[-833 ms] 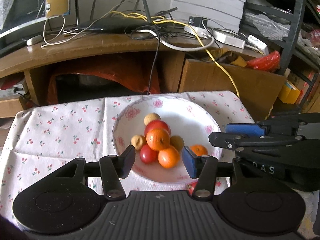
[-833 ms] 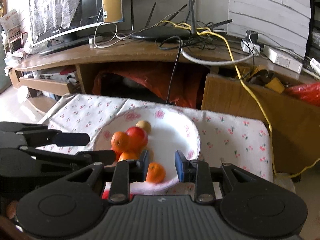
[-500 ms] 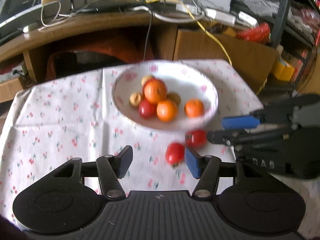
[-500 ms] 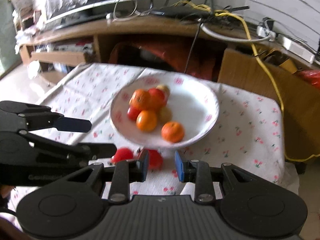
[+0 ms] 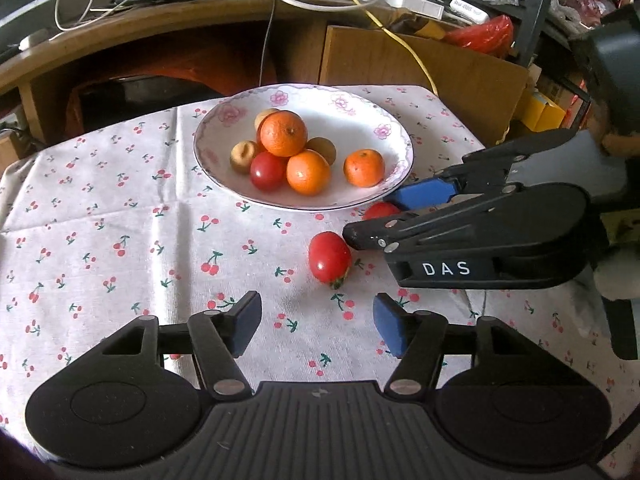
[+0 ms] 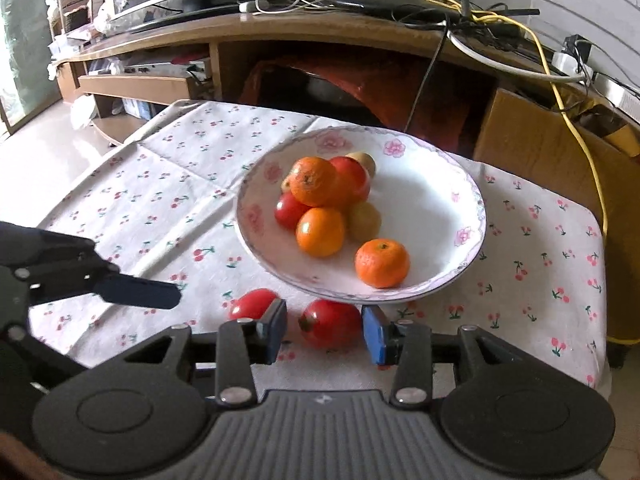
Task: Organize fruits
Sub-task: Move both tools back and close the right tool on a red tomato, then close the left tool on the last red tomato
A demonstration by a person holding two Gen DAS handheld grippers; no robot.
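A white flowered bowl [image 5: 394,136] [image 6: 472,208] holds oranges, red tomatoes and small brownish fruits in a pile [image 5: 284,148] [image 6: 320,200]. Two red tomatoes lie on the cherry-print cloth in front of the bowl. My right gripper [image 6: 324,330] [image 5: 388,218] is open, its jaws on either side of one tomato [image 6: 330,322] [image 5: 380,211], apart from it. The other tomato [image 5: 329,256] [image 6: 252,304] lies just left of it. My left gripper [image 5: 316,322] is open and empty, a little short of that tomato.
The cloth-covered table [image 5: 100,240] ends at the right edge [image 6: 600,320]. Behind it stands a wooden TV bench [image 5: 160,36] with cables and a router. A cardboard box [image 5: 420,60] and a metal shelf [image 5: 540,20] stand at the back right.
Both grippers have pulled back and risen from the bowl. The two tomatoes on the cloth have come into view. My right jaws have opened wider, around one tomato.
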